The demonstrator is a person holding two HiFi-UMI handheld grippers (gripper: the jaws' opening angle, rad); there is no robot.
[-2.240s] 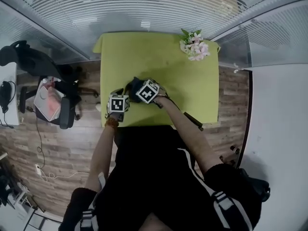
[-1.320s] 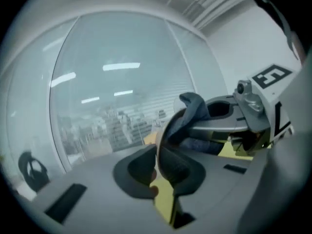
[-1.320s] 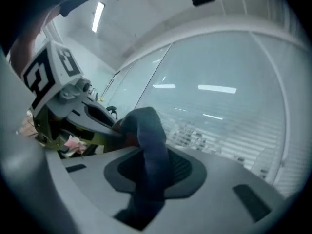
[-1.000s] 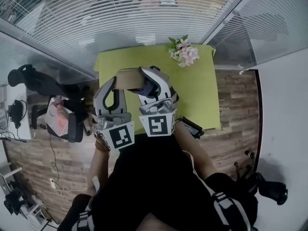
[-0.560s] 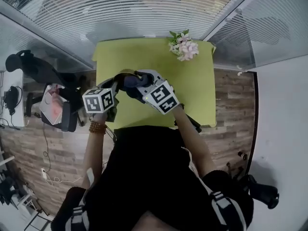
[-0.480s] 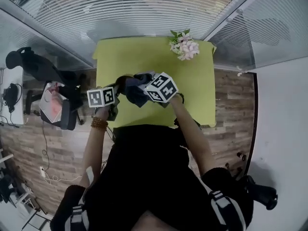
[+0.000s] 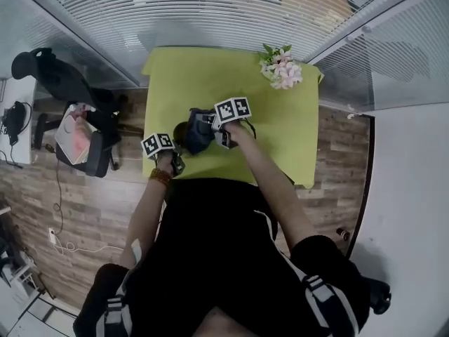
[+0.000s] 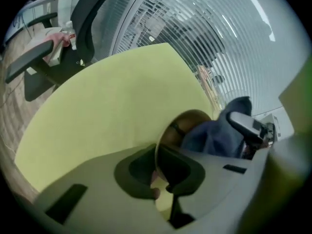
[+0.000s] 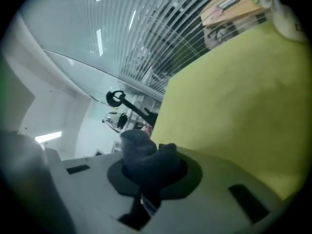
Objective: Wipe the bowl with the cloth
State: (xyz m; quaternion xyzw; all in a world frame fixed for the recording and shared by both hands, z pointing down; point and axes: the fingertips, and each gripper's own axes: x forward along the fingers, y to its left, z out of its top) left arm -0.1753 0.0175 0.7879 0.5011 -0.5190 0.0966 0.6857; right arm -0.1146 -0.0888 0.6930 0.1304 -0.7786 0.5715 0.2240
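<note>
**Bowl and cloth both gripped over the green table**

The left gripper (image 8: 158, 172) has its jaws drawn together on the thin rim of the bowl (image 8: 187, 123), one jaw inside the wall and one outside. The bowl is brown with a smooth, faintly glossy interior. It is round and thin-walled, and it is tipped so that its mouth faces the right gripper (image 9: 148, 179). In the head view it sits over the near left part of the table (image 7: 273, 128), between the two marker cubes. No view settles whether its base touches the table.

The right gripper's jaws have just been closing and now stand together on the cloth (image 9: 144, 155). A bunched fold rises between the jaws. The cloth is dark blue, soft and crumpled. In the left gripper view its mass lies in the bowl's mouth, against the inner wall.

The table top is yellow-green. A bunch of pink and white flowers (image 7: 283, 67) lies at its far right corner, well apart from the bowl.
</note>
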